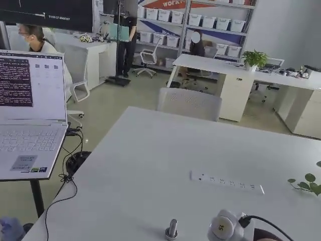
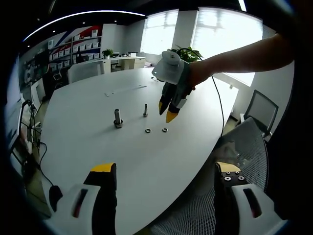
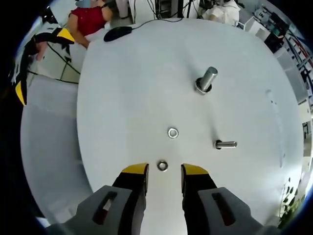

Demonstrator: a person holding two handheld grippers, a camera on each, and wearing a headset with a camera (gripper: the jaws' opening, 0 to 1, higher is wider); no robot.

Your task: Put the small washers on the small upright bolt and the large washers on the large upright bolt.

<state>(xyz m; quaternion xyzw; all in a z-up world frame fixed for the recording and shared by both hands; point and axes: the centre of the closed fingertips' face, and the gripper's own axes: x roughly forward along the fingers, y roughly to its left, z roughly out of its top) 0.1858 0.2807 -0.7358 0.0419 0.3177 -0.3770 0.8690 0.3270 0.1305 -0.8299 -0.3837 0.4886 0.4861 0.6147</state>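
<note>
holding the right gripper (image 3: 164, 170) low over the table (image 3: 122, 98), jaws narrowly apart, straddling the near washer (image 3: 162, 165), not pinching. far washer (image 3: 172, 132) just beyond, small bolt (image 3: 225, 144) near it, large bolt (image 3: 206, 80) farther on. left gripper (image 2: 165, 169) well back, jaws spread wide.

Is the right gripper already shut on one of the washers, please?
No, the right gripper has its jaws standing apart, and the nearest washer lies flat on the table in the gap between them.
</note>
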